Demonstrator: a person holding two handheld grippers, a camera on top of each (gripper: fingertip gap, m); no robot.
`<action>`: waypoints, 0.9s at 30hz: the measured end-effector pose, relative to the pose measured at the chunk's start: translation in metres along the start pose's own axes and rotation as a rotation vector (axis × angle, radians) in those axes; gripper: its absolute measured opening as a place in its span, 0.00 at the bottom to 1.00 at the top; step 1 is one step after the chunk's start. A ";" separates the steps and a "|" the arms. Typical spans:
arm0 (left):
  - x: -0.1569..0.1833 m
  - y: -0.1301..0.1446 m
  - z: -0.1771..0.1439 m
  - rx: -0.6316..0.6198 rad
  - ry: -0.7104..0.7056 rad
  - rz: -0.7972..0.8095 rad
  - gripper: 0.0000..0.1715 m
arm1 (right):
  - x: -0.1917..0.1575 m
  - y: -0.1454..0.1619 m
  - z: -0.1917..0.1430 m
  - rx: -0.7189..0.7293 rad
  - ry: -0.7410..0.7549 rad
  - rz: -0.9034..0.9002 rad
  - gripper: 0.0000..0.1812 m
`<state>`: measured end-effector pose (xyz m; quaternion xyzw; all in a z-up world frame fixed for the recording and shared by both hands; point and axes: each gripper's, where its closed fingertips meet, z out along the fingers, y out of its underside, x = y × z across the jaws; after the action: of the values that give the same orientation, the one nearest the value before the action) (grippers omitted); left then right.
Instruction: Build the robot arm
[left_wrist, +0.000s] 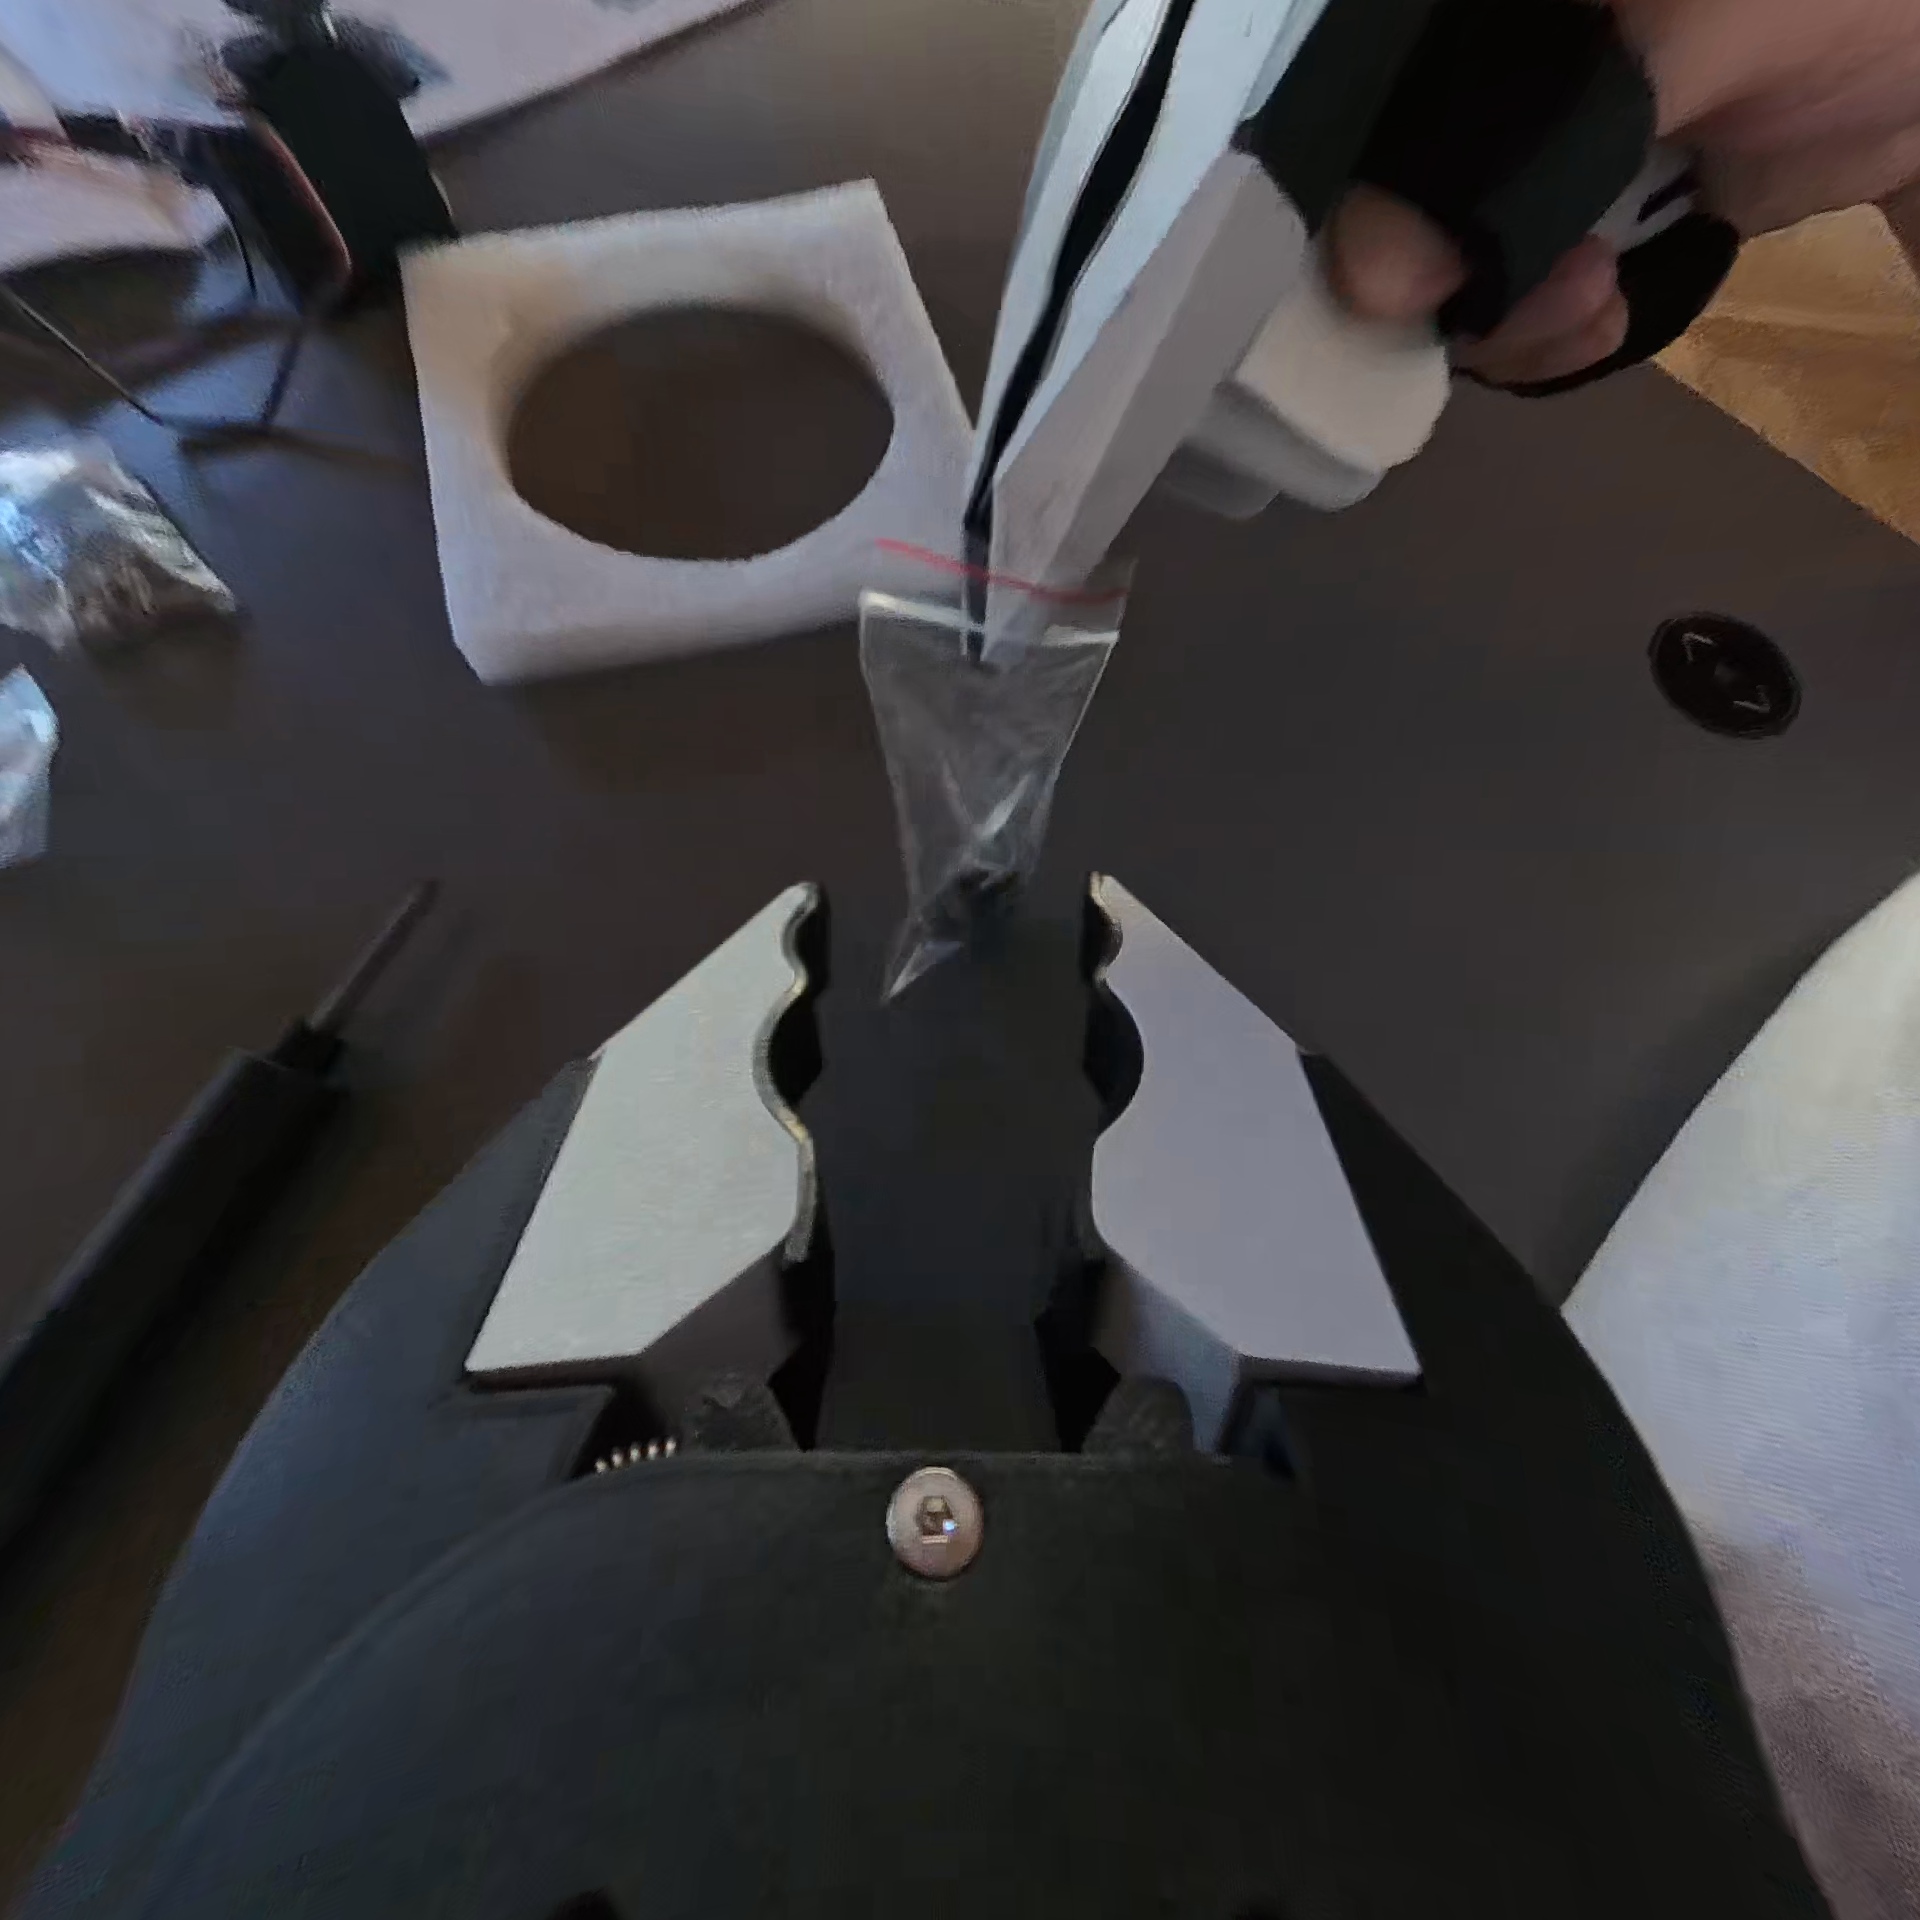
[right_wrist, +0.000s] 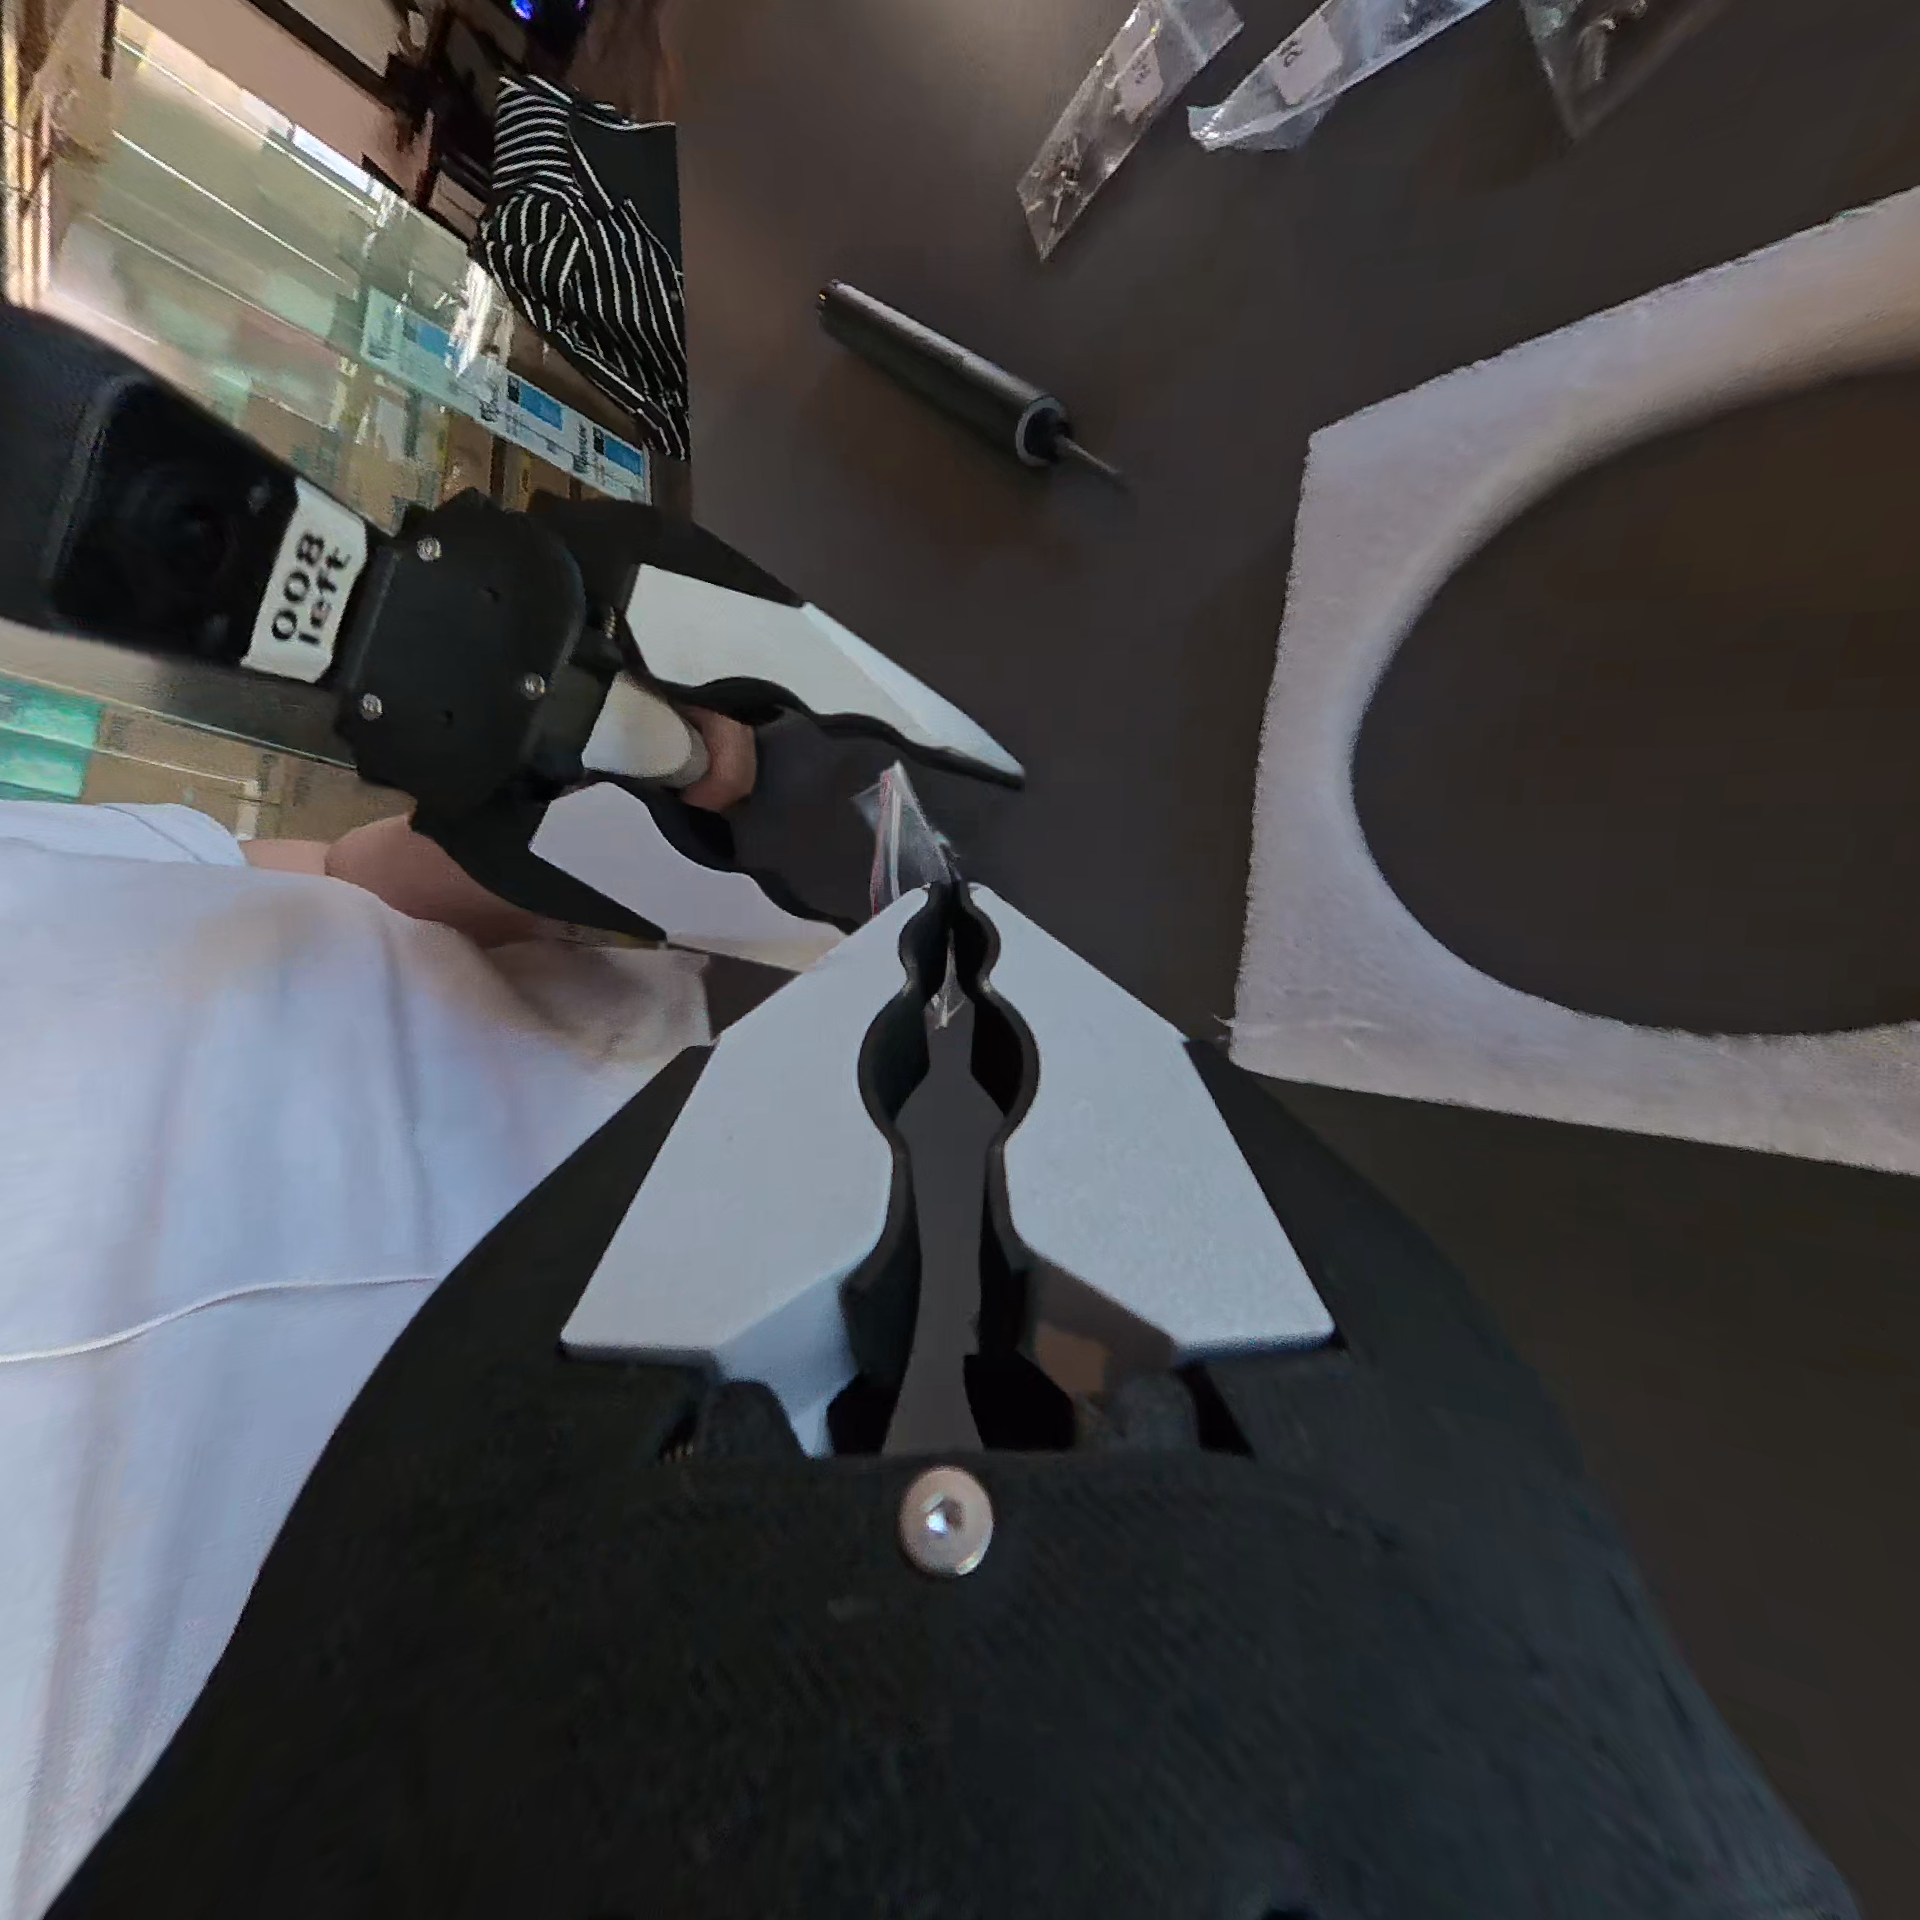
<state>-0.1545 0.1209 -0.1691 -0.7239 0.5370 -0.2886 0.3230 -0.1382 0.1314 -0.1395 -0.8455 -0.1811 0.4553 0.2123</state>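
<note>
A small clear zip bag with a red seal line and a few dark small parts in its bottom hangs above the dark table. My right gripper comes down from the upper right and is shut on the bag's top edge. My left gripper is open, and the bag's lower corner hangs just between its fingertips without being pinched. In the right wrist view my right gripper is shut on the bag, and the open left gripper reaches in from the left around it.
A white foam block with a round hole lies behind the bag, also in the right wrist view. A black screwdriver lies at the left. Several bags of hardware lie farther off. A person's white garment is at the right. Only a small space, under 4 cm, lies between the two pairs of fingers.
</note>
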 end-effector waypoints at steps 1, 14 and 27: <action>-0.001 0.003 -0.002 -0.007 0.016 -0.017 0.27 | 0.002 0.002 0.000 0.002 0.013 -0.012 0.00; 0.004 0.001 -0.007 -0.005 0.190 0.064 0.14 | 0.010 0.010 -0.004 0.050 0.032 -0.090 0.00; 0.009 -0.011 -0.003 0.023 0.299 0.009 0.01 | 0.016 0.006 -0.013 0.146 -0.097 0.147 0.00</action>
<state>-0.1483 0.1136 -0.1580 -0.6667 0.5791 -0.3979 0.2487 -0.1179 0.1322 -0.1469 -0.8155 -0.0948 0.5223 0.2305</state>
